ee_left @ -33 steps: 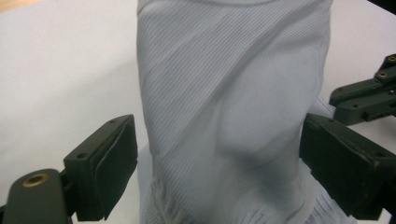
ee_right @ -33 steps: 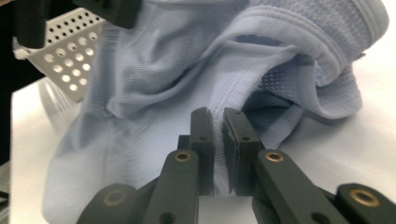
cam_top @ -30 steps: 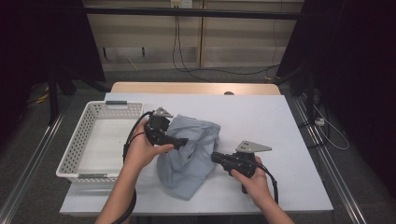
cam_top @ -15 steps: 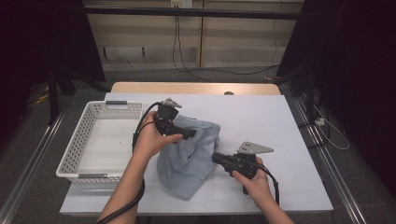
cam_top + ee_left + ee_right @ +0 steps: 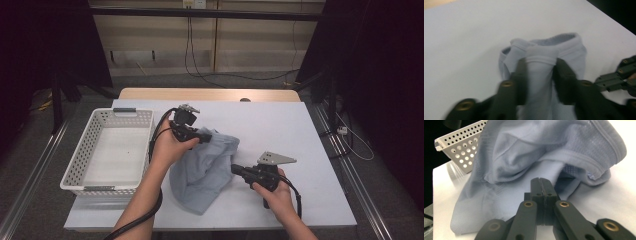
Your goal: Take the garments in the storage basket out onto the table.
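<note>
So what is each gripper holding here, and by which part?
Left gripper pinches the light-blue garment by its ribbed hem; right gripper is shut, apparently on nothing.

Left gripper (image 5: 539,72) just closing, pinching ribbed hem of pale blue garment (image 5: 541,53) on white table (image 5: 464,45).

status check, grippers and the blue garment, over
Left gripper just closed on a bunched hem of the blue garment. Right gripper shut at the garment's edge, grip on cloth unclear. White basket beside it, nothing in the way.
</note>
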Motion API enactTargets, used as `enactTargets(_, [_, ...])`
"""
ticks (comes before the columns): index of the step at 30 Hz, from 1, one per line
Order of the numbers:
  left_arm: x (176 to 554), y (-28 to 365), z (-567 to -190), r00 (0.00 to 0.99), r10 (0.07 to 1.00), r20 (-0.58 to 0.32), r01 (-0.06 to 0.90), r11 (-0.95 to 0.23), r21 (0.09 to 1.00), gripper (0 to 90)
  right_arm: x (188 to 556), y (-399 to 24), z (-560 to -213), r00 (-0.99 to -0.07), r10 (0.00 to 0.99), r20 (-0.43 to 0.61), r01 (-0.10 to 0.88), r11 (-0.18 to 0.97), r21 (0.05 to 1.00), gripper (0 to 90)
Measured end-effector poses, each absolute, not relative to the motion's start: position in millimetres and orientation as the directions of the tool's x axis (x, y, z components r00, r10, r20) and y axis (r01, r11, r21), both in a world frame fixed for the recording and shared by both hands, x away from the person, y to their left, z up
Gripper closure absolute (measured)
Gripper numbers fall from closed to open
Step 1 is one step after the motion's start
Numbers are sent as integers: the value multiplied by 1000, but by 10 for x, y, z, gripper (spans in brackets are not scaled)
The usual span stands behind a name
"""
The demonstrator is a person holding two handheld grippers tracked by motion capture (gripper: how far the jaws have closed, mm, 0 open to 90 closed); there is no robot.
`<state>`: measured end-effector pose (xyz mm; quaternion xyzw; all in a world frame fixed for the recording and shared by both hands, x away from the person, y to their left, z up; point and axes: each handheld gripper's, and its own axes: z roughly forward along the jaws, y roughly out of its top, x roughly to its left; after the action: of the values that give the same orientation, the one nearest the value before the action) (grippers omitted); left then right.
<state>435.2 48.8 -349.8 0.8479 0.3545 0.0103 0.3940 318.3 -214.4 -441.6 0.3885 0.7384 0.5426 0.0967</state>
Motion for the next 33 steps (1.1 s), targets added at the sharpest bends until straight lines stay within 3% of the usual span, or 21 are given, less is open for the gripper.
enactTargets(2, [4348,522,-3494,753,607,-256,588,-444,676,716,3180,-2148,-4422,-680,677,281,474,113,873,900])
enactTargets(4, [4329,560,-3485,743,617,-258,597,-439,672,792,3177,-2145,-4421,-681,679,273,471,122,873,900])
enactTargets(10, [4245,708,-3495,727,626,-281,622,-429,655,828,3182,-2160,-4419,-671,694,262,469,124,874,863])
enactTargets(12, [4228,741,-3498,726,630,-275,622,-430,655,831,3184,-2163,-4412,-668,698,256,467,126,875,813])
enactTargets(15, [4164,878,-3523,717,638,-280,632,-427,646,833,3209,-2173,-4380,-640,733,228,456,124,881,595])
enactTargets(21, [4094,1045,-3586,698,665,-264,640,-415,647,833,3278,-2146,-4301,-619,746,245,460,92,883,391])
enactTargets(28, [4024,1151,-3593,689,677,-259,648,-415,638,833,3399,-1881,-4217,-655,715,244,464,126,877,400])
enactTargets(32, [4016,1192,-3633,686,686,-243,655,-436,618,834,3507,-1703,-4239,-639,722,265,515,146,844,505])
enactTargets(33, [4013,1200,-3649,683,687,-247,658,-433,615,834,3528,-1667,-4259,-638,724,261,522,157,839,622])
